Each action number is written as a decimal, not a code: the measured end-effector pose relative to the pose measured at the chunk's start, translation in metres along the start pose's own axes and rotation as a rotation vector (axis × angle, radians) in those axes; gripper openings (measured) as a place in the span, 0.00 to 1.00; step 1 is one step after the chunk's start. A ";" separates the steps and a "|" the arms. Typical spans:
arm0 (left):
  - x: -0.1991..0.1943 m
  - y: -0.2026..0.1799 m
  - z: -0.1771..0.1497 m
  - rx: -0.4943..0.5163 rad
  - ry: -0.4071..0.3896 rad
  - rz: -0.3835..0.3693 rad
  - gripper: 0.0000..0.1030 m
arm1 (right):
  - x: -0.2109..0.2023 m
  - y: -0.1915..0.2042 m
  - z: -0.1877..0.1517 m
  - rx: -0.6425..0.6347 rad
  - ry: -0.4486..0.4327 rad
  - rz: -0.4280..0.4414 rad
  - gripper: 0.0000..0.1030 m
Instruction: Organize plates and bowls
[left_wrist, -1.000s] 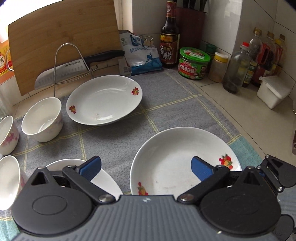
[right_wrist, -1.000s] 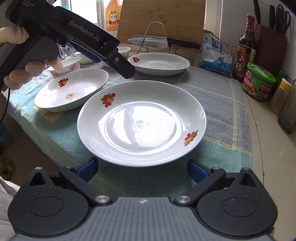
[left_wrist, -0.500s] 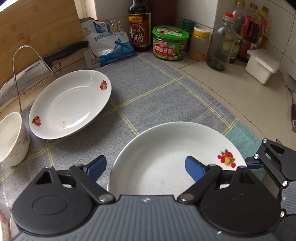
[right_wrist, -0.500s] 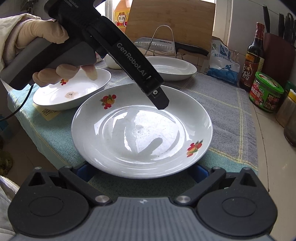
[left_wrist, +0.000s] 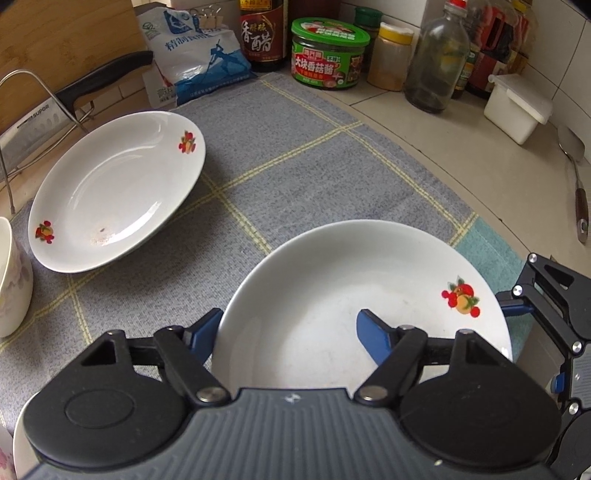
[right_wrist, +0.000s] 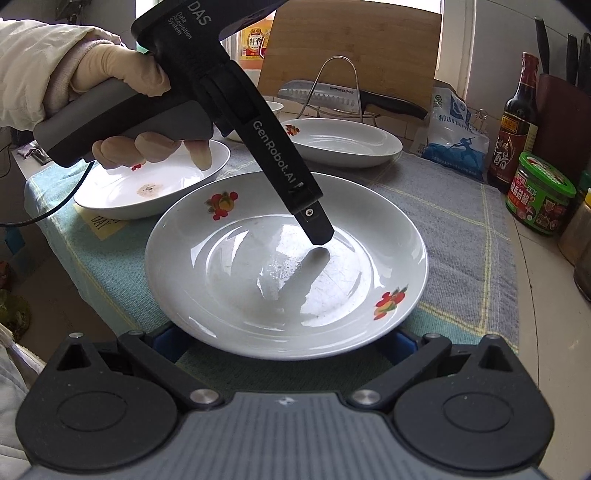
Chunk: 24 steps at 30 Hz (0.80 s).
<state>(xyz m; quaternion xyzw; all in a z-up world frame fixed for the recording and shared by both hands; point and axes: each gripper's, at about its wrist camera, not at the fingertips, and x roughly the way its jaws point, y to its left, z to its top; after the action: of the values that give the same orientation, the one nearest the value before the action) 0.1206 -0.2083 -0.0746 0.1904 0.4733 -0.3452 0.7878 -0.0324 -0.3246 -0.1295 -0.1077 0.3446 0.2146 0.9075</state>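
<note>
Your left tongs had just been closing and pinched the near rim of the round white ceramic plate with red fruit prints: one blue pad sat outside the rim against its edge, the other lay inside, over the plate's sloping wall. From the right wrist view, your gloved left hand gripped the grey handle and the black finger pointed steeply down into the plate's well, its tip just above its own reflection. That plate rested on the grey cloth with yellow check lines, at the edge of the bench nearest you. Your right tongs stood spread wide, low at the opposite rim of the same plate, their blue pads half hidden under its edge on either side; whether they touched it could not be told. A second white fruit-print plate lay farther back on the cloth, well apart, just in front of a wire rack holding a large steel knife. A third white plate with a brown smear sat just beside the pinched one, under your left hand. A white floral bowl stood at the cloth's left edge.
</note>
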 end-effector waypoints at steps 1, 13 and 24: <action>-0.001 0.000 0.000 0.000 0.002 -0.003 0.75 | 0.000 0.000 0.001 0.000 0.004 0.000 1.00; -0.007 0.004 0.004 -0.018 0.004 -0.025 0.74 | 0.001 -0.002 0.007 -0.001 0.028 0.009 1.00; -0.002 -0.002 0.045 -0.004 -0.065 -0.049 0.74 | -0.006 -0.032 0.020 -0.025 0.015 -0.053 1.00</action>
<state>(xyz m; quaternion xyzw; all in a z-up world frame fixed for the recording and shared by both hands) 0.1463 -0.2373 -0.0513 0.1658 0.4526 -0.3693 0.7945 -0.0102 -0.3479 -0.1087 -0.1297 0.3459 0.1937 0.9088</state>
